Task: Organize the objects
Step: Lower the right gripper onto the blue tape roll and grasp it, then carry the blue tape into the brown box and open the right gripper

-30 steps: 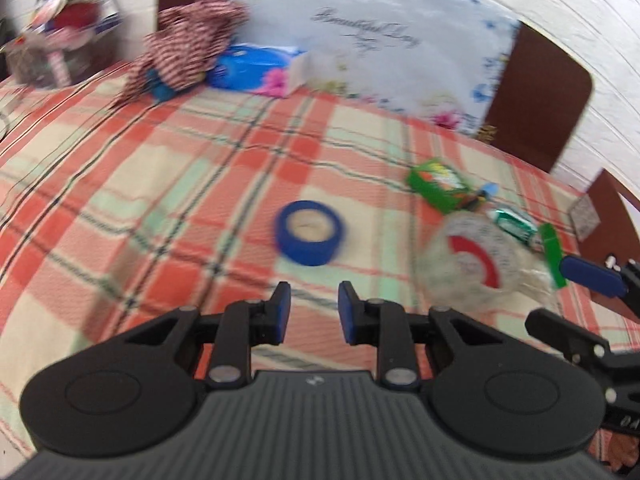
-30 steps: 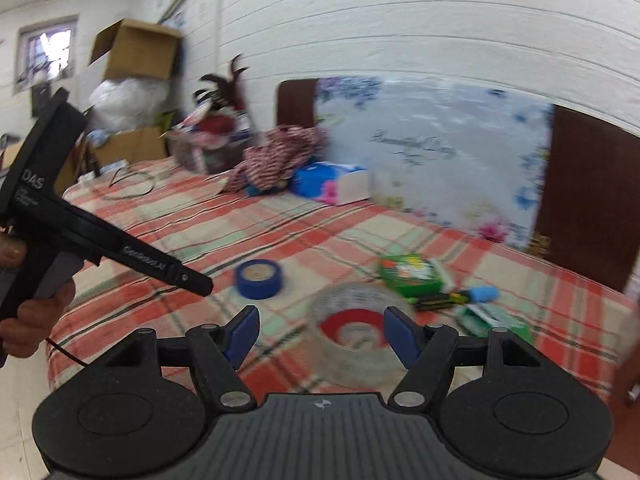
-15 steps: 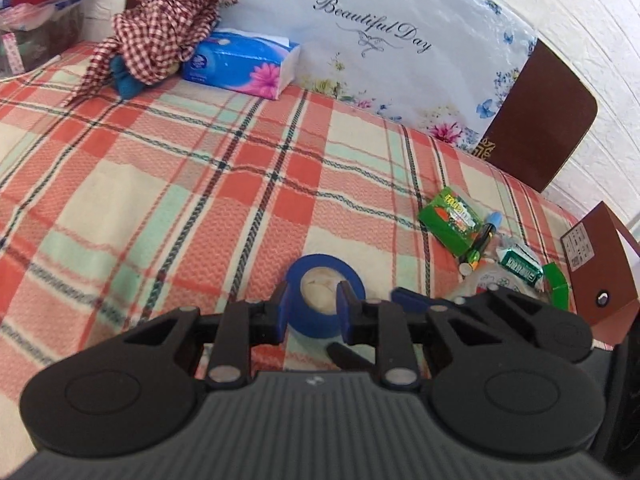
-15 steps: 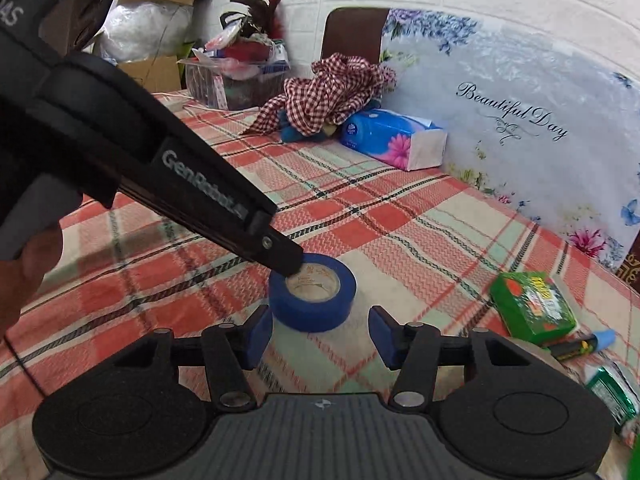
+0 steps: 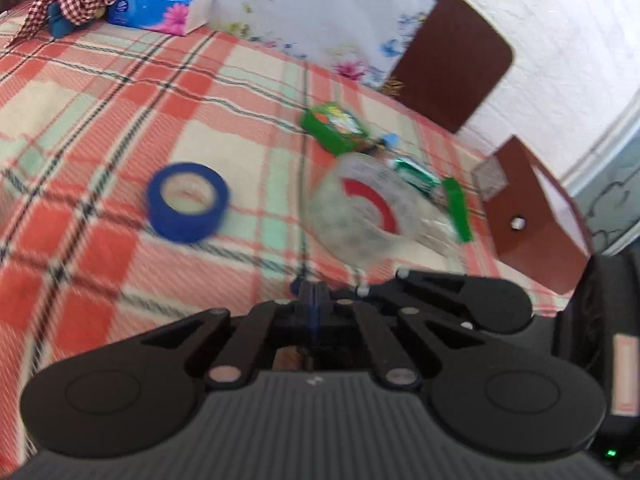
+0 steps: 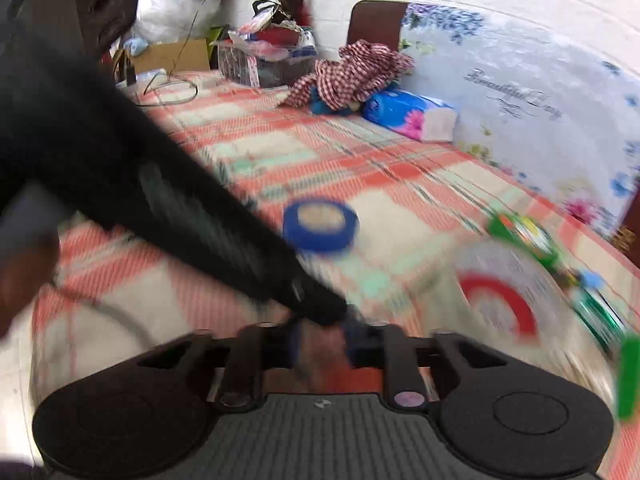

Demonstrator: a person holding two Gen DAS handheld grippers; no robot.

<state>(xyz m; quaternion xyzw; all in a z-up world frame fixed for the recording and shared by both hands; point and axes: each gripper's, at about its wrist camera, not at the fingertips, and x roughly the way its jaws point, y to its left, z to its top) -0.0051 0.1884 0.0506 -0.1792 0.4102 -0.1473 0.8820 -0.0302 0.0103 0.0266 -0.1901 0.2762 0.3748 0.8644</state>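
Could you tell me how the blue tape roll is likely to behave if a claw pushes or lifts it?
The blue tape roll lies flat on the checked cloth, so a push probably slides it rather than rolls it. It looks like a stiff ring, likely light. Its open core offers an easy wall to pinch.

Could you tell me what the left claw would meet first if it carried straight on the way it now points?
Probably the clear tape roll: it lies just ahead of the shut left claw, slightly to its right. The blue tape roll sits well off to the left. Blur makes depth uncertain.

Motion-blurred clear tape roll [image 6: 506, 300], green stick [image 6: 629, 378] cut off, perhaps a marker
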